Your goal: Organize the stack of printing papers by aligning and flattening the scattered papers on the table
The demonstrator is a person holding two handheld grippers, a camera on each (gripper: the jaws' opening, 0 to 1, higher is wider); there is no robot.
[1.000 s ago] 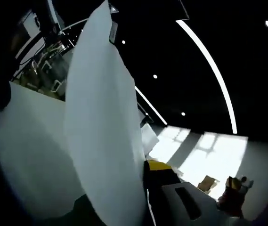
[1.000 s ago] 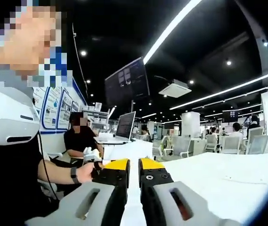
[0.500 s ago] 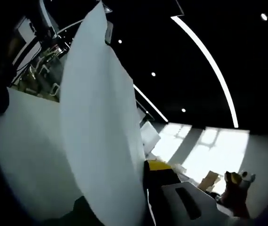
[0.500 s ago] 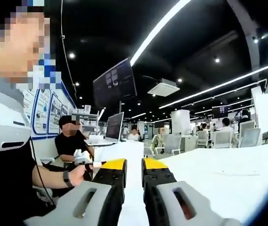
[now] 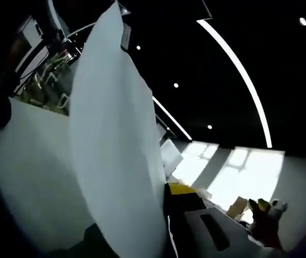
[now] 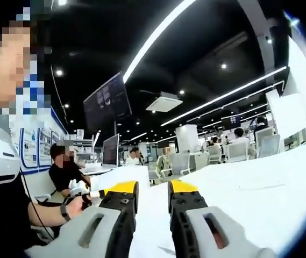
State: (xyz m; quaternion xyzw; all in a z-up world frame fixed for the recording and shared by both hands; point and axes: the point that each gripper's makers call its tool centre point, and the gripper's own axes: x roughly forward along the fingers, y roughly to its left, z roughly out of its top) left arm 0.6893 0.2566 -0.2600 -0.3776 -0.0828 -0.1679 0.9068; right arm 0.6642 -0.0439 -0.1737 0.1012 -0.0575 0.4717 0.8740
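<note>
Fingers [image 6: 121, 200] of your right gripper [image 6: 150, 196] are standing spread, a clear gap between the yellow-tipped jaws and nothing in it. They are rising from 6 o'clock in the right gripper view, pointing low across the white table [image 6: 260, 188], likely so the jaws can come in flat against sheet edges.

In the left gripper view, you are holding a sheet of printing paper [image 5: 115, 145] upright. It is rising from 6 o'clock toward 11 o'clock and covering one jaw. The yellow tip of the other finger [image 5: 180, 189] is sitting just beside the sheet's edge, so the left gripper [image 5: 166, 215] appears to be pinching the paper. Holding it on edge probably lets you carry it to the stack without creasing it. More white paper [image 5: 29, 172] is lying behind it at 9 o'clock.

A dark monitor [image 6: 107, 102] at 10 o'clock and wall posters [image 6: 34, 153] at 9 o'clock are carrying writing, too small to read. No brand marks are legible.
</note>
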